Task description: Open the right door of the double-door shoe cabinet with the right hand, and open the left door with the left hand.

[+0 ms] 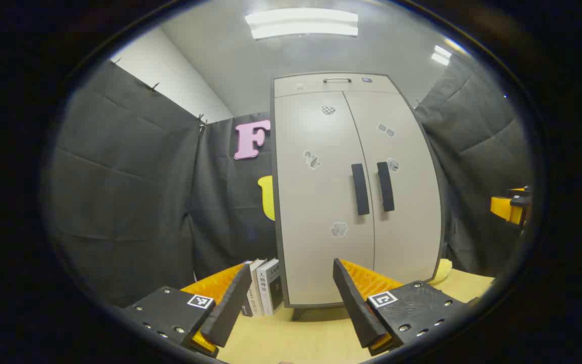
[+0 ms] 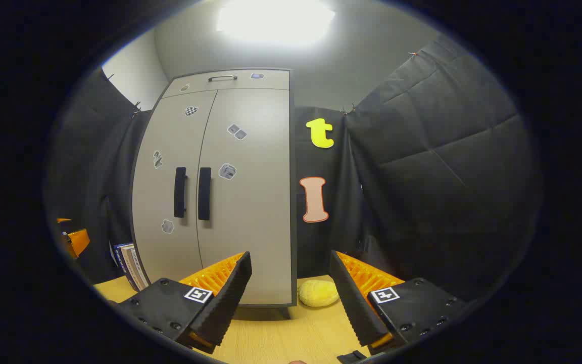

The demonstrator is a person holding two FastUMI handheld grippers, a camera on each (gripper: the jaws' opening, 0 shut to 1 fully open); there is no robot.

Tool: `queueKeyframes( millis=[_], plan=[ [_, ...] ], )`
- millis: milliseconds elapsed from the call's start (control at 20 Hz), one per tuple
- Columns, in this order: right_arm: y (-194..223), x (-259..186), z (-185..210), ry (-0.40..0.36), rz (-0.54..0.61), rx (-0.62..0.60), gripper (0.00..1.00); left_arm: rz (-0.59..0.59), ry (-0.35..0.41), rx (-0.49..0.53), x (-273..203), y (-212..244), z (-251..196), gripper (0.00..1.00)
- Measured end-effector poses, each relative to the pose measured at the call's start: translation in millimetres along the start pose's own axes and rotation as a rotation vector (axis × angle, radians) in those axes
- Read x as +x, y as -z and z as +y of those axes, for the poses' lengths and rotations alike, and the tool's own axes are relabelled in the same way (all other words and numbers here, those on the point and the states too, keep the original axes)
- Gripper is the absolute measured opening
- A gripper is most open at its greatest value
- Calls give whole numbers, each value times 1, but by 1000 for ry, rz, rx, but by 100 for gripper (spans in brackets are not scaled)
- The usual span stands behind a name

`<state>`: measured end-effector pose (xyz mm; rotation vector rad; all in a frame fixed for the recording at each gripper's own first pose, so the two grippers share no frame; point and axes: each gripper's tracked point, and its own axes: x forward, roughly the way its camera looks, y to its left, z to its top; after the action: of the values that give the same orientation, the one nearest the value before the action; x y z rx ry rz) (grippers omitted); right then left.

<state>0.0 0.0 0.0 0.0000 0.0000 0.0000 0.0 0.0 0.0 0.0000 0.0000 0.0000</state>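
A: Starting at the hands, what are the two tools doing?

B: The left hand-held gripper [image 1: 291, 296] is hanging with its fingers spread apart, gripping nothing, above the worktop [image 1: 321, 338]. The right hand-held gripper [image 2: 291, 293] is doing likewise, fingers apart and empty.

A: And the shoe cabinet?

B: The shoe cabinet [image 1: 356, 192] is standing upright on the worktop, well ahead of both tools, with both doors sitting closed. In the left gripper view it is lying straight ahead and a little to the right; in the right gripper view it is lying ahead and to the left.

A: Where should they be taking hold?

B: On the two dark vertical bars flanking the centre seam: the right handle [image 2: 204, 193] for the right tool, the left handle [image 1: 360, 189] for the left. I am guessing the doors are rigid, light panels swinging on outer hinges, so a firm pinch across each bar and a pull outward should be enough.

A: Anything nearby?

B: Some books [image 1: 263, 285] are standing just beside the cabinet's left foot, and a yellow sponge [image 2: 318, 293] is lying by its right.
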Motion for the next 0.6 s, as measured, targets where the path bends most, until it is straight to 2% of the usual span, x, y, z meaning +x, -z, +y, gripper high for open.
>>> queueKeyframes(
  millis=[600],
  plan=[
    [1, 3, 4, -6, 10, 7, 98, 0, -6, 10, -1, -2, 3, 95]
  ],
)
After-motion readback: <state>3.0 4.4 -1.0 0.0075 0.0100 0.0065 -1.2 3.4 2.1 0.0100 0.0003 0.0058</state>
